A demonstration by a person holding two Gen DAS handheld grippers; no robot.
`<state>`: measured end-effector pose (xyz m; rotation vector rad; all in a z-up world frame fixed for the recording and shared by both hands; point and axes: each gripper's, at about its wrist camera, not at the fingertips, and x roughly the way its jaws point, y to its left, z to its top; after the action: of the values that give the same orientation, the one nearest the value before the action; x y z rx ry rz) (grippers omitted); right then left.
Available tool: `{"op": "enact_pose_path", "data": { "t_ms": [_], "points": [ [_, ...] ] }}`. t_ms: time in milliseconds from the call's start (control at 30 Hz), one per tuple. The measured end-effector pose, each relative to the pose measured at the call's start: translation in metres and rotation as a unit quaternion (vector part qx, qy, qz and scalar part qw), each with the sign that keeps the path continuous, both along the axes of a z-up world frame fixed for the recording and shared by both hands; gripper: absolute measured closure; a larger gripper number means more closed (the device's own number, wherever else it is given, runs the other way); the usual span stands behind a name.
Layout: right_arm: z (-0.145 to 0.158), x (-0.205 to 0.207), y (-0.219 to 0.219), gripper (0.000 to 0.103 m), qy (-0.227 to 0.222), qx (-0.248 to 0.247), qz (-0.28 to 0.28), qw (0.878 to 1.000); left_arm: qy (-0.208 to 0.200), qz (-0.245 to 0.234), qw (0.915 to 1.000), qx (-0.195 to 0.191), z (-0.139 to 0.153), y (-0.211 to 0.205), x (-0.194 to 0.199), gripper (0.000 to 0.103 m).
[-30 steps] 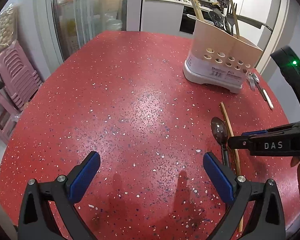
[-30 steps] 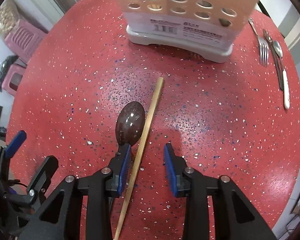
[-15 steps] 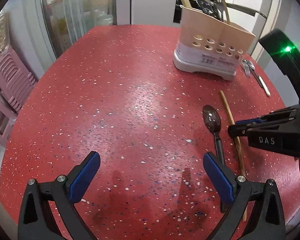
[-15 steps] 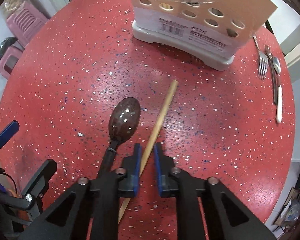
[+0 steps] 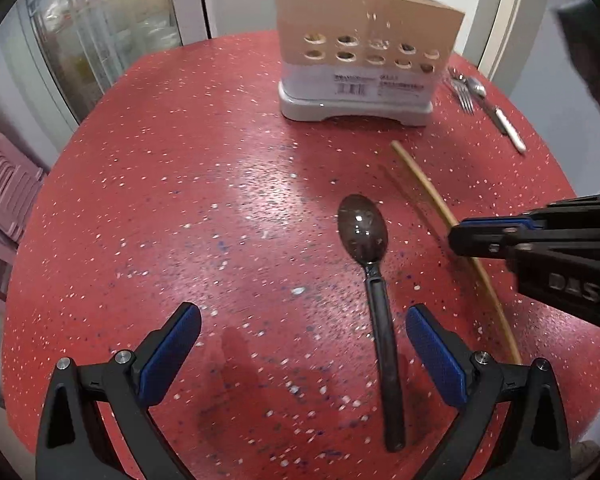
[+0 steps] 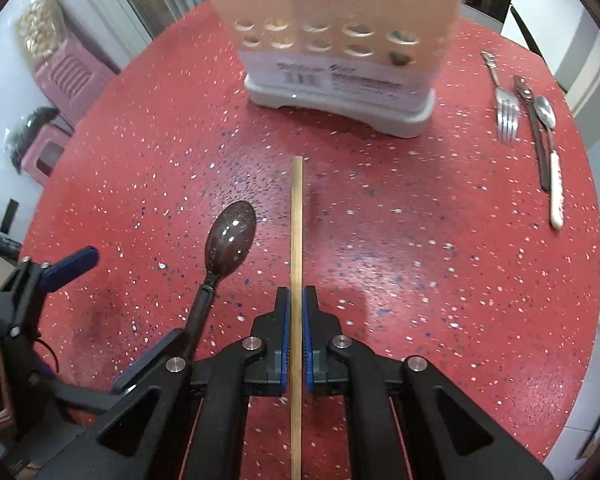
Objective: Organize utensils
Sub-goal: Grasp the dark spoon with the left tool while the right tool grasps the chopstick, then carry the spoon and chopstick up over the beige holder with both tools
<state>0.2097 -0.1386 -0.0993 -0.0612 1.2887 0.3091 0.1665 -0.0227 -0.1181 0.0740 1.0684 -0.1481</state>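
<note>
light: we see bright, even indoor light | glare: pale sheen on the red table (image 5: pixel 260 184) | blur: slight motion smear | edges: strong fisheye bending, dark corners

A thin wooden chopstick (image 6: pixel 297 216) runs straight up the frame's centre. A dark spoon (image 6: pixel 230 236) lies flat at left, bowl up-frame. The beige perforated holder (image 6: pixel 336 40) stands upright at top. Fork (image 6: pixel 505 114) and knives (image 6: pixel 550 148) lie at upper right.
</note>
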Motion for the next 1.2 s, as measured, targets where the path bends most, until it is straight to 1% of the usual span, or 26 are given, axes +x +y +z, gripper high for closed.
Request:
{"op": "enact_pose_path", "data": {
  "t_ms": [100,133,167,233,433,533,633,700,767,833,900,933,1033,1200],
  "points": [
    [0.007,-0.002,-0.011,0.097,-0.008,0.012,-0.003,1.0,0.02,-0.012,0.9997,0.006,-0.006,-0.012,0.005,0.001],
    [0.009,-0.003,-0.014,0.097,-0.011,0.015,-0.003,1.0,0.029,-0.017,0.9994,0.007,-0.008,-0.014,0.005,0.003],
    [0.011,-0.005,-0.017,0.097,-0.013,0.018,-0.004,1.0,0.03,-0.023,0.9993,0.002,-0.007,-0.017,0.005,0.007],
    [0.014,-0.008,-0.023,0.097,-0.018,0.027,-0.005,0.999,0.033,-0.03,0.999,0.007,-0.005,-0.023,0.005,0.01],
    [0.029,-0.009,-0.052,0.097,-0.026,0.054,-0.009,0.998,0.043,-0.043,0.998,0.016,-0.001,-0.034,0.007,0.011],
    [0.033,-0.011,-0.058,0.097,-0.03,0.063,-0.009,0.998,0.054,-0.041,0.9977,0.007,-0.001,-0.033,0.01,0.011],
    [0.037,-0.011,-0.069,0.097,-0.033,0.074,-0.01,0.997,0.061,-0.047,0.997,0.009,-0.002,-0.032,0.012,0.014],
    [0.038,-0.013,-0.074,0.097,-0.035,0.081,-0.01,0.996,0.066,-0.056,0.9962,0.01,-0.003,-0.034,0.015,0.021],
    [0.04,-0.013,-0.077,0.097,-0.037,0.086,-0.01,0.996,0.073,-0.066,0.9952,0.01,-0.002,-0.038,0.017,0.026],
    [0.043,-0.014,-0.081,0.097,-0.039,0.091,-0.012,0.995,0.076,-0.073,0.9944,0.008,-0.002,-0.043,0.018,0.034],
    [0.044,-0.015,-0.085,0.097,-0.041,0.095,-0.013,0.994,0.074,-0.079,0.9941,0.008,0.0,-0.046,0.019,0.065],
    [0.045,-0.015,-0.088,0.097,-0.043,0.097,-0.014,0.994,0.076,-0.078,0.994,0.006,0.0,-0.046,0.019,0.066],
    [0.049,-0.018,-0.094,0.097,-0.047,0.104,-0.017,0.993,0.071,-0.069,0.9949,-0.019,0.001,-0.043,0.019,0.066],
    [0.058,-0.026,-0.103,0.097,-0.061,0.114,-0.02,0.991,0.026,-0.049,0.9966,-0.062,0.012,-0.036,0.005,0.066]
  ]
}}
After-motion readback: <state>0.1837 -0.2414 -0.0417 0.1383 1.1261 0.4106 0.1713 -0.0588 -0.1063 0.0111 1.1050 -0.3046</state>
